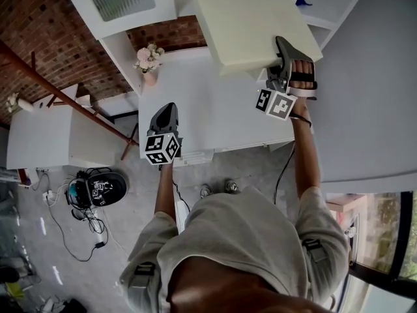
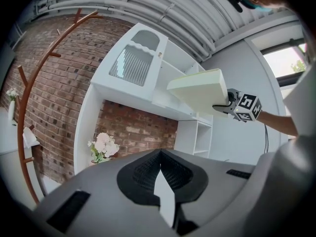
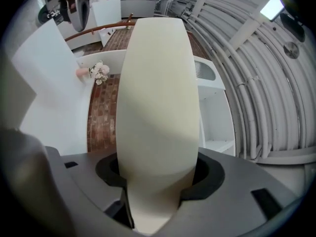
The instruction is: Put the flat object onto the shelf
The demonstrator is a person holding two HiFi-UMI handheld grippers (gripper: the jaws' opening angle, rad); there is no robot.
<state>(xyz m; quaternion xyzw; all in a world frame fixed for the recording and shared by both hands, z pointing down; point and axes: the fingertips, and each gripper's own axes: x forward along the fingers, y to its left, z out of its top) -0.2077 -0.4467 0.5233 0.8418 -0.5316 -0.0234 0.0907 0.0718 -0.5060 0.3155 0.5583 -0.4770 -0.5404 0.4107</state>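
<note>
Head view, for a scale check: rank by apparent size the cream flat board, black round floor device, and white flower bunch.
Largest: cream flat board, though nearest the camera.
Then: black round floor device.
Smallest: white flower bunch.

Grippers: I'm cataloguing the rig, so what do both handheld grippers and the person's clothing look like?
The left gripper and right gripper are dark grey tapering tongs with black ribbed pads, each carrying a cube of black-and-white square markers. A black cable trails from the right one. The person wears a grey short-sleeved shirt.
</note>
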